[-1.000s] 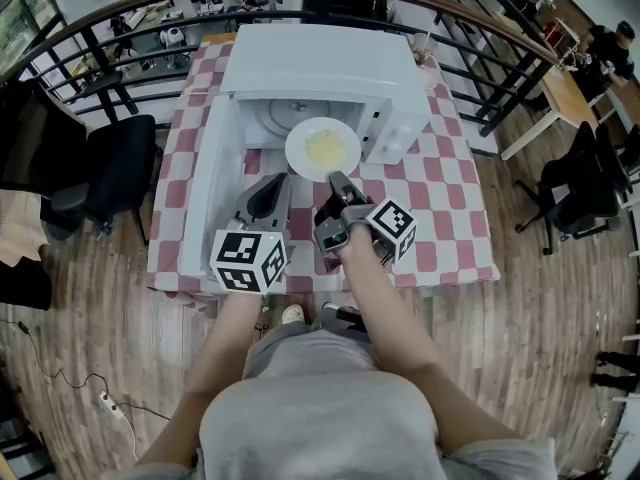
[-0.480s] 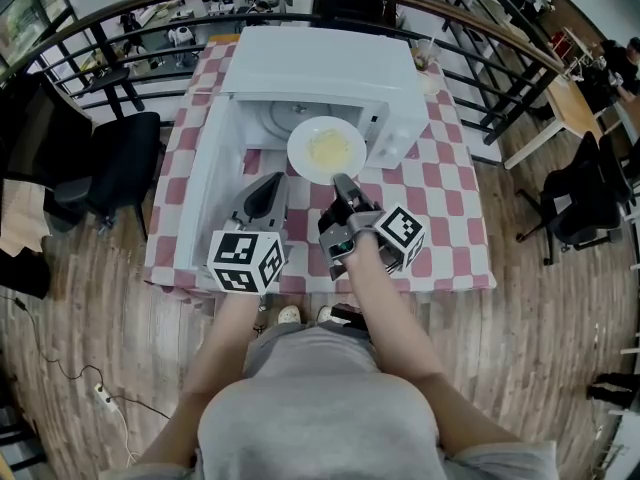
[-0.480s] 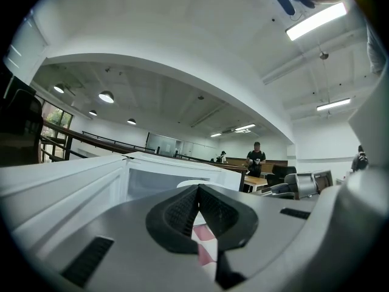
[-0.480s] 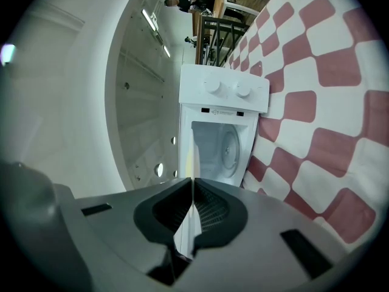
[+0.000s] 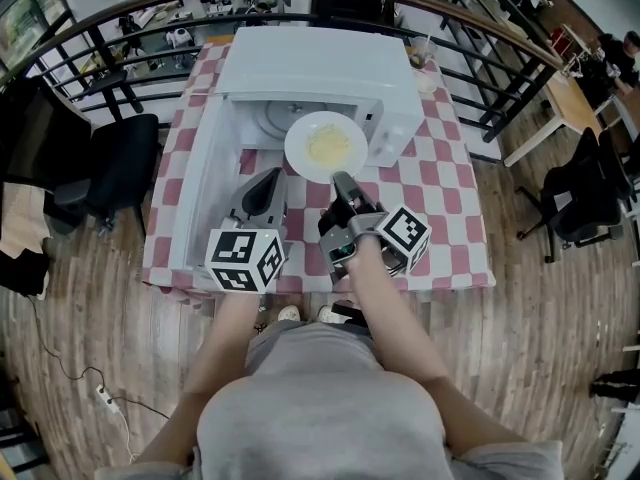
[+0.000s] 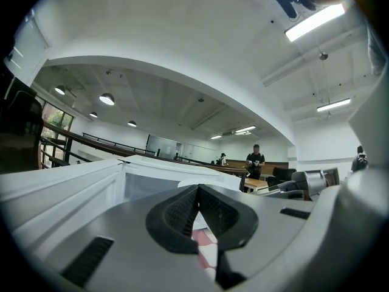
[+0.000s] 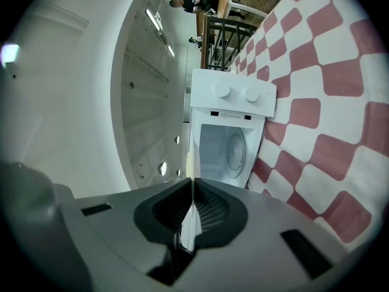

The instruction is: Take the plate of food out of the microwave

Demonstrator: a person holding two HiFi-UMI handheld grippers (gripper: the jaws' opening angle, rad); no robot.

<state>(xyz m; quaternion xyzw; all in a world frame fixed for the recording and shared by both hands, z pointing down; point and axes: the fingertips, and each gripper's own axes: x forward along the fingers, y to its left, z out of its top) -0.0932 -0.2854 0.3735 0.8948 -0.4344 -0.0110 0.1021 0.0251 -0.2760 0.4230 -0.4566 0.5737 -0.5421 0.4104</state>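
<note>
Extraction appears nearly complete. The plate (image 5: pixel 298 149) sits just in front of the open microwave (image 5: pixel 320 68), apparently clear of the cavity. The right gripper (image 5: pixel 343 181) holds it, pads clenched on the thin near rim. The left gripper (image 5: pixel 270 178) is closed on nothing, beside the door (image 5: pixel 200 198). Left to do, by my judgement: draw back and set it down.

Plate: round, white, glossy, shallow. Food (image 5: pixel 328 147): a pale yellow mound. Microwave: white, boxy, smooth. Cloth (image 5: pixel 440 198): red-and-white check.
</note>
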